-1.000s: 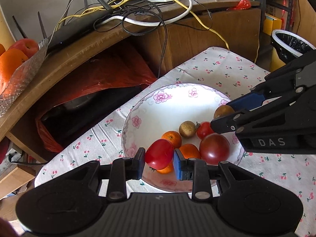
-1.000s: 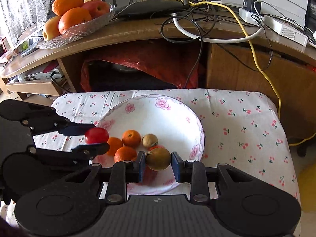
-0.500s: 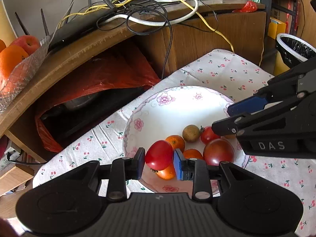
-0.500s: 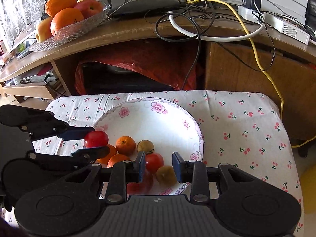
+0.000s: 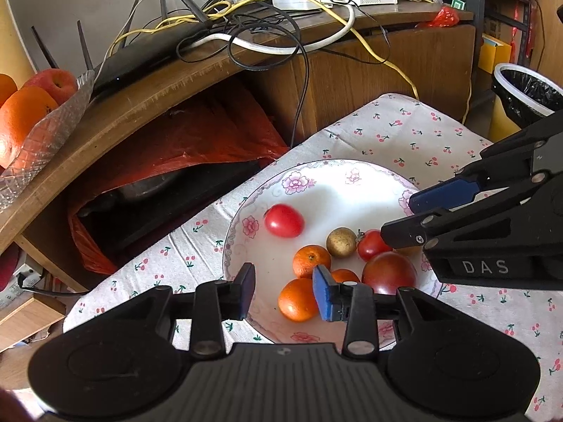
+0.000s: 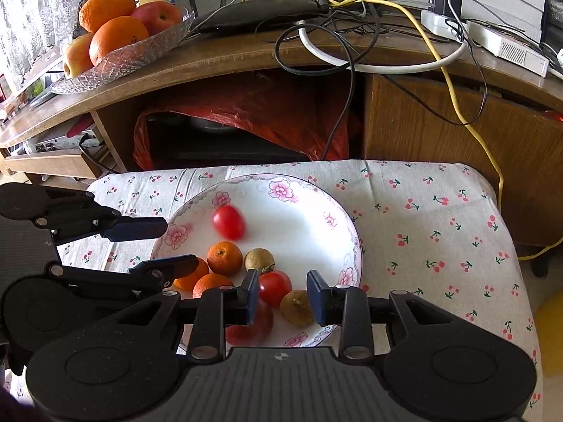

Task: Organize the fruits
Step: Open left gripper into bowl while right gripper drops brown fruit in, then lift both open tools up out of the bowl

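- A white shallow plate [image 6: 337, 211] with pink flowers round its rim is sitting on the surface under a cherry-print cloth [image 6: 440, 218], and all the loose fruit is lying on that plate.
- The left gripper [image 5: 283, 290] is hanging over the plate's near rim; its jaws are opening, with nothing pinched between them.
- An oval red tomato [image 5: 284, 220] is lying alone and slightly blurred on the plate's bare white part, towards its far-left side, apart from the rest.
- Three small orange mandarins are clustered near the plate's near-left rim, one of them [image 5: 311, 261] just beside a round tan-brown fruit [image 5: 341, 241].
- A smaller red tomato [image 5: 372, 244] with a green stalk is touching a big dark-red fruit [image 5: 388, 272] on the plate's near side.
- The right gripper [image 6: 283, 293] is hovering over the plate's near rim with its jaws spread a little, empty and gripping nothing.
- A second brownish round fruit [image 6: 297, 307] is resting on the plate below those jaws.
- Behind the plate, a cut-glass bowl [image 6: 140, 49] of oranges and apples is standing on a curved wooden desk [image 6: 218, 59].
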Demonstrator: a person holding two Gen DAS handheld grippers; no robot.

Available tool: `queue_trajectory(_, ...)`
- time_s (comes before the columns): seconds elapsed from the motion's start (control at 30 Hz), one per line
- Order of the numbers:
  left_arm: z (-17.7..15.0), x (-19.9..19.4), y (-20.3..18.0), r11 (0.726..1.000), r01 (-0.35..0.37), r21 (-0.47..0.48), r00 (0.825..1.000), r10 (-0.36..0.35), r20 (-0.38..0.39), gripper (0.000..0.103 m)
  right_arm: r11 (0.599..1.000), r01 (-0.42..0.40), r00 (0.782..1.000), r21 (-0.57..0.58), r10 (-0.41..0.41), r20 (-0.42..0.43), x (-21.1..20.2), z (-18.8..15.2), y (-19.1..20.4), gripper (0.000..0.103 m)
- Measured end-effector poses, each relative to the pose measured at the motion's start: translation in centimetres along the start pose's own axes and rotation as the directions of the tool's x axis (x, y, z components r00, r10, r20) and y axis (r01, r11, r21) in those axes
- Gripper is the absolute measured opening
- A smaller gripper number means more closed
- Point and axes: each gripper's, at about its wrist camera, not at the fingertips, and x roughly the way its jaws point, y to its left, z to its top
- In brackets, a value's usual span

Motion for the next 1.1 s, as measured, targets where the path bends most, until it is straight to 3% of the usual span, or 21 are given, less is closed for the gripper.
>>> queue_trajectory(0.47, -0.3, -2.3, -0.8, 1.000, -0.009, -0.002, 0.999, 0.009, 0.034, 0.047, 1.000, 0.007, 1.000, 0.010, -0.007, 0.012, -1.5, -0.8, 0.4, 0.029)
queue_trajectory(1.1, -1.2, -3.7, -0.9, 0.998, -0.041, -0.046, 0.998, 0.044, 0.051, 0.068, 1.000, 0.014, 1.000, 0.015, -0.014, 0.023, -2.9, -1.7, 0.7, 0.033)
